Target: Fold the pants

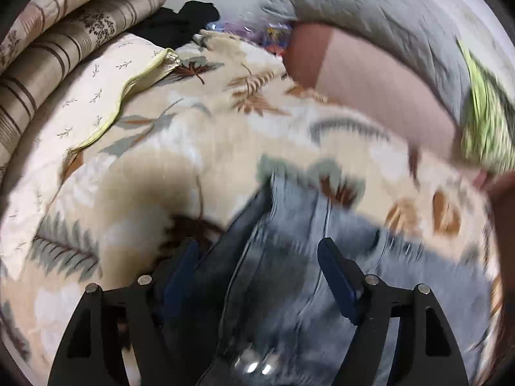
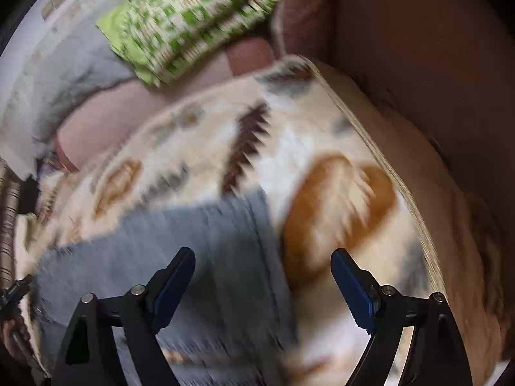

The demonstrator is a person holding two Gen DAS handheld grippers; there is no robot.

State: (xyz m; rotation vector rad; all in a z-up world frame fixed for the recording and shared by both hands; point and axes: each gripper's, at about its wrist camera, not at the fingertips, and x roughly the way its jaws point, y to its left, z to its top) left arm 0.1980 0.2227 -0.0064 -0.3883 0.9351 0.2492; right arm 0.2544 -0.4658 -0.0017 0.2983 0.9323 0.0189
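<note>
Light blue denim pants point(image 1: 309, 251) lie on a leaf-patterned bedspread point(image 1: 180, 148). In the left wrist view my left gripper point(image 1: 257, 251) is open, its blue-padded fingers straddling the pants' folded edge just above the cloth. In the right wrist view the pants point(image 2: 199, 244) lie under and left of my right gripper point(image 2: 262, 262), which is open and empty over the pants' right edge. Both views are blurred by motion.
Striped and floral pillows point(image 1: 64, 38) lie at the far left, a black garment point(image 1: 183, 19) behind them. A pink pillow point(image 1: 370, 90), a grey quilt point(image 1: 370, 9) and a green checked cloth point(image 2: 193, 16) lie at the far side. The bed's edge point(image 2: 412, 199) runs on the right.
</note>
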